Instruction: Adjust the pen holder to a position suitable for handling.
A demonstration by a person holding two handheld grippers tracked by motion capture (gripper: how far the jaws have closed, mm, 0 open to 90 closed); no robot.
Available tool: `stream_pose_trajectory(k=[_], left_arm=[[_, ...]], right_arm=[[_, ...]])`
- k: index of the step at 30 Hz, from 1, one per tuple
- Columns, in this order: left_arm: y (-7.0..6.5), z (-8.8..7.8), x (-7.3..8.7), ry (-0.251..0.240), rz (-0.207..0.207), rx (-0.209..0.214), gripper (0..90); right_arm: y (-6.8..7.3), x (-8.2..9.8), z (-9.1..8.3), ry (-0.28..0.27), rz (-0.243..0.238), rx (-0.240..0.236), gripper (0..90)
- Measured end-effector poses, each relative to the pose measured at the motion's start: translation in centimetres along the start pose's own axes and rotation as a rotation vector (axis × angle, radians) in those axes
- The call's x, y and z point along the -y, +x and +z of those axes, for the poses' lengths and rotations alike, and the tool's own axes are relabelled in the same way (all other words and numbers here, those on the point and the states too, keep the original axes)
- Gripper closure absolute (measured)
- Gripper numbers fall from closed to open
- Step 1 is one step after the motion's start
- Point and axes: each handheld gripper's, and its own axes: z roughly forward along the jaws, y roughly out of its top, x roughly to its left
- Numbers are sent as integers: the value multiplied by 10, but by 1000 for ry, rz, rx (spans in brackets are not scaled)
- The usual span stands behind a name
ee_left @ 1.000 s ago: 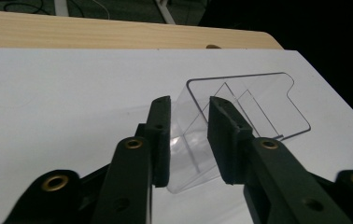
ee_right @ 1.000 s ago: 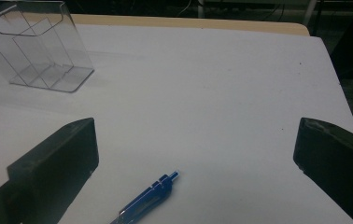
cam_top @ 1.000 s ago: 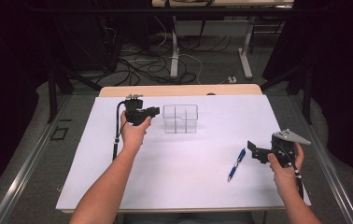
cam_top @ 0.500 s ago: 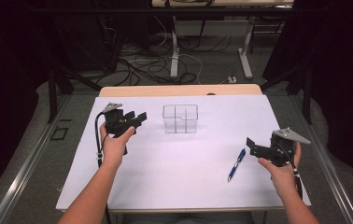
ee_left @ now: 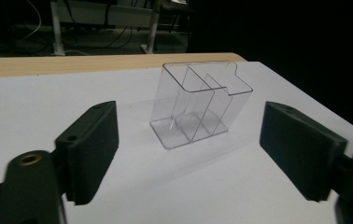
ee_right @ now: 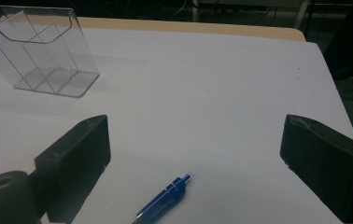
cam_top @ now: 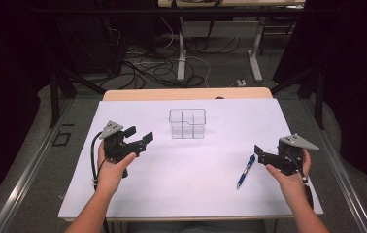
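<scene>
A clear plastic organizer [cam_top: 187, 124] with several compartments stands upright at the middle back of the white sheet. My left gripper [cam_top: 140, 135] hovers to its left and points at it. Its jaws have just been opening and hold nothing. In the left gripper view the organizer [ee_left: 198, 105] stands well beyond the open gripper [ee_left: 191, 140]. A blue pen [cam_top: 245, 171] lies on the sheet at the right. My right gripper [cam_top: 260, 154] is open just right of the pen's far end. Its jaws have just been closing slightly, with nothing pressed between them. In the right gripper view the pen [ee_right: 165, 200] lies low between the jaws, and the organizer [ee_right: 44, 51] is at upper left.
The white sheet [cam_top: 186, 194] covers most of a wooden table whose bare strip [cam_top: 186, 93] runs along the far edge. Beyond it are a dark floor, cables and desk legs [cam_top: 181, 53]. A metal rail [cam_top: 31, 165] runs along the left side.
My left hand has drawn back from beside the organizer toward the left and the near side, and its jaws have spread apart. The right hand has stayed in place.
</scene>
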Motion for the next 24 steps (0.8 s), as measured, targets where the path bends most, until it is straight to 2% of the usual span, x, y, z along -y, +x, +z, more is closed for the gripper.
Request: stream_pose_trajectory(k=[4,7,9,11,15,20,24], left_arm=[[-4,-6,4,7,10,-18,143],[-7,-9,8,16,17,-13,58],[-10,-11,11,22,23,-12,1],[-12,-15,13,23,26,-21,2],[-14,-23,16,17,3,-18,2],[-18,-31,20,7,20,-16,3],[-16,-31,22,4,19,-20,8]], right_arm=[[-1,-1,-4,7,1,5,95],[-2,-1,-3,10,12,4,95],[-1,-1,-3,6,0,-4,95],[2,-2,-3,3,-11,-7,87],[7,-1,-3,11,-40,-23,70],[10,-1,-4,27,-65,-46,63],[9,1,-3,48,-66,-62,93]])
